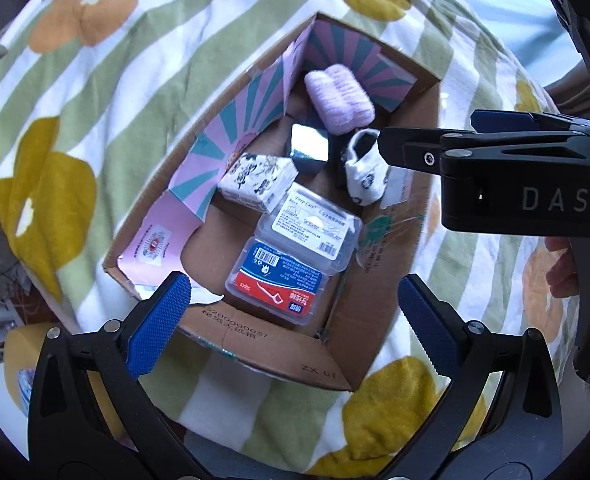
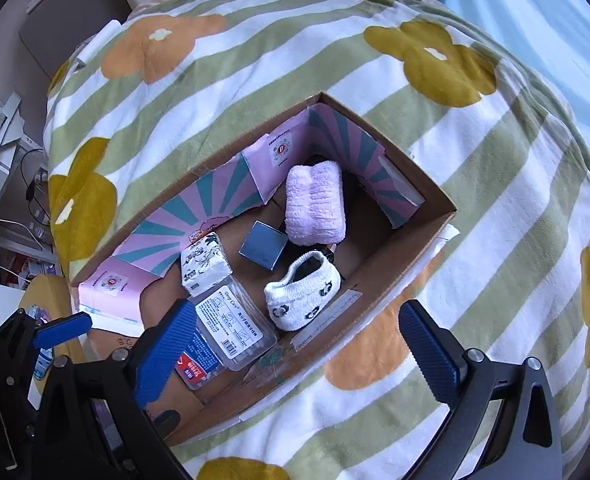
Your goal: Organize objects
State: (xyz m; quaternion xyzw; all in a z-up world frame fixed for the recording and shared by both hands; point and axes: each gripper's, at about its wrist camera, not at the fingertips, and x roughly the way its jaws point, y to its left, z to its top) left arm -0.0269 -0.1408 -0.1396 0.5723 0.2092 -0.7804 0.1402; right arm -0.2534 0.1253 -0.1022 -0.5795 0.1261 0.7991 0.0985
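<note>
An open cardboard box [image 1: 271, 350] [image 2: 411, 258] lies on a flowered blanket. Inside are a rolled lilac towel [image 1: 340, 98] [image 2: 315, 204], a white patterned sock [image 1: 365, 178] [image 2: 303, 294], a shiny square tin [image 1: 309, 147] [image 2: 263, 250], a tissue pack [image 1: 257, 182] [image 2: 205, 264], a clear plastic case [image 1: 311, 226] [image 2: 235, 326] and a red-and-blue floss box [image 1: 283, 282] [image 2: 195, 368]. My left gripper [image 1: 295, 320] is open and empty above the box's near end. My right gripper [image 2: 295, 352] is open and empty above the box; it also shows in the left wrist view [image 1: 495, 160].
The green-striped blanket with yellow and orange flowers [image 1: 95, 100] [image 2: 475, 200] covers the bed all around the box. A pink-and-teal paper liner [image 1: 235, 128] [image 2: 199, 212] lines the box's walls. Cluttered furniture and cables [image 2: 11, 200] stand off the bed's left.
</note>
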